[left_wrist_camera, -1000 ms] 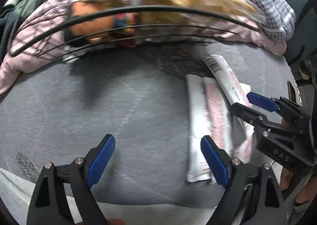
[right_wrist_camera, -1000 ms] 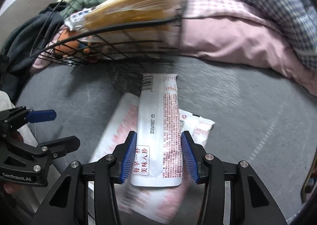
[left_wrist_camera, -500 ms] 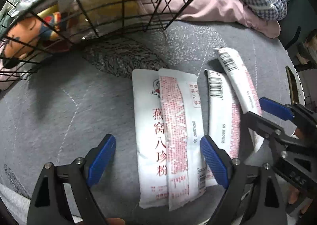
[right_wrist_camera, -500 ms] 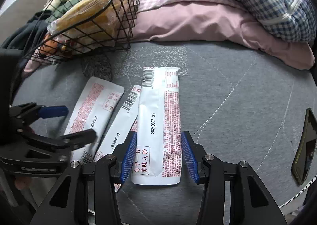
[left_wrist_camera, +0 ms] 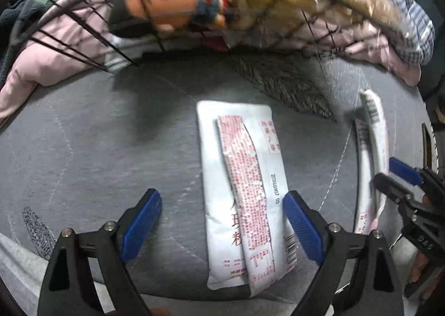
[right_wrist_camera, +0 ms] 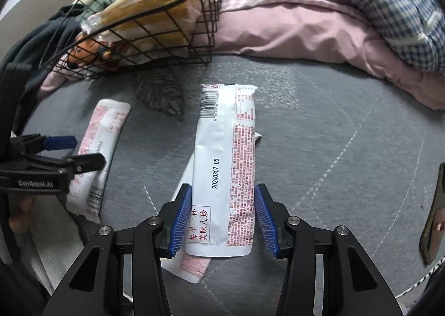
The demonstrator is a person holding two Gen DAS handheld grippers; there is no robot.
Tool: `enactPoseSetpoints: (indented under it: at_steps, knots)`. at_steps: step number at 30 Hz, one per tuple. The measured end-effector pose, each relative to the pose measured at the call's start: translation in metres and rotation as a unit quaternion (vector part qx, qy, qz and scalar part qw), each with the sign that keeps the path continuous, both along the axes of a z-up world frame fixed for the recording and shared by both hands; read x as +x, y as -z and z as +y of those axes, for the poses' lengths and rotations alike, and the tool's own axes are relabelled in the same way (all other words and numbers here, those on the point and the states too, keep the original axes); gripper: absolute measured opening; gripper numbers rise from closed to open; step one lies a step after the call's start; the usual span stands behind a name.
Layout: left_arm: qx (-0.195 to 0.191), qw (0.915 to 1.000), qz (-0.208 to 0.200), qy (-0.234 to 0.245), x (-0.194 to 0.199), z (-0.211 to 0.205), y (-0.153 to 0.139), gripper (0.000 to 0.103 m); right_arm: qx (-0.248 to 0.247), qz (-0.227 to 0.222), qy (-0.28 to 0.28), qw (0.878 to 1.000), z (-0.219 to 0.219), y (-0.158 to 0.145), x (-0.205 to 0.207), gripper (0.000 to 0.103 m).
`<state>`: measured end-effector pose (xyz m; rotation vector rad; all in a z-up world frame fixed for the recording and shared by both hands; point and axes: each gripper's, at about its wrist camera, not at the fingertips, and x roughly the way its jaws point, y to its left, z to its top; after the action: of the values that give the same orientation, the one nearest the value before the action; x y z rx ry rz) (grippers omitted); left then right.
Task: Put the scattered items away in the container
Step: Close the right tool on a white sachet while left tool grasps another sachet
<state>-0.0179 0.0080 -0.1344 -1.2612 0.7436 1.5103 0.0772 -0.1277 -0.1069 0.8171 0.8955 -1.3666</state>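
In the left wrist view, the left gripper (left_wrist_camera: 219, 225) hung with its jaws wide apart over two stacked white sachets (left_wrist_camera: 244, 188) on the grey bedspread (left_wrist_camera: 91, 154), the blurred wire basket (left_wrist_camera: 194, 23) beyond them. In the right wrist view, the right gripper (right_wrist_camera: 224, 217) had its blue pads (right_wrist_camera: 180, 217) clamped on the sides of a barcoded sachet (right_wrist_camera: 225, 165), lying across another sachet (right_wrist_camera: 189, 263). The basket (right_wrist_camera: 155, 23), holding a bread bag (right_wrist_camera: 150, 4), stood near the pink quilt (right_wrist_camera: 292, 29).
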Motion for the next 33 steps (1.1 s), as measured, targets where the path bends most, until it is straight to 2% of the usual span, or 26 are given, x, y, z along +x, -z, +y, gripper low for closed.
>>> enactPoseSetpoints:
  at_steps: [5,8,9,14,16,20,25,28,30,32,33]
  knots:
    - [0.021,0.9990,-0.010,-0.039,-0.020,-0.010,-0.013,0.091,-0.001,-0.007,0.007,1.000,0.004,0.000,-0.005,0.047]
    - [0.011,0.9991,-0.008,-0.041,-0.022,-0.010,-0.008,0.089,-0.002,-0.006,0.009,1.000,0.001,0.001,-0.005,0.047]
    - [0.002,0.9992,-0.002,-0.041,-0.021,-0.009,-0.004,0.085,-0.003,-0.004,0.008,1.000,0.001,0.002,-0.003,0.047]
    - [-0.006,0.9991,0.011,-0.041,-0.020,-0.009,-0.001,0.084,-0.005,-0.005,0.007,1.000,0.003,0.001,-0.004,0.047]
    - [-0.013,0.9989,0.013,-0.044,-0.031,-0.013,0.001,0.084,-0.004,-0.006,0.008,1.000,0.003,0.001,-0.004,0.047]
    - [-0.016,0.9993,0.004,-0.032,-0.030,-0.016,0.004,0.084,-0.005,-0.004,0.006,1.000,0.003,0.001,-0.003,0.047]
    - [-0.019,0.9998,0.011,0.000,-0.003,-0.005,0.012,0.084,-0.006,-0.003,0.005,1.000,0.004,0.001,-0.003,0.047]
    - [-0.019,0.9989,0.039,0.016,0.011,0.001,0.015,0.084,-0.007,0.000,0.005,1.000,0.004,0.002,-0.003,0.047]
    - [-0.014,0.9992,0.036,0.013,0.011,0.002,0.014,0.083,-0.011,0.006,0.007,1.000,0.003,0.003,-0.004,0.047]
    - [-0.012,0.9989,0.044,0.013,0.009,0.000,0.012,0.070,-0.015,0.018,0.011,1.000,-0.001,0.006,-0.004,0.050]
    - [-0.008,0.9986,0.050,0.017,0.008,-0.001,0.009,0.053,-0.016,0.020,0.014,1.000,-0.002,0.007,-0.004,0.051]
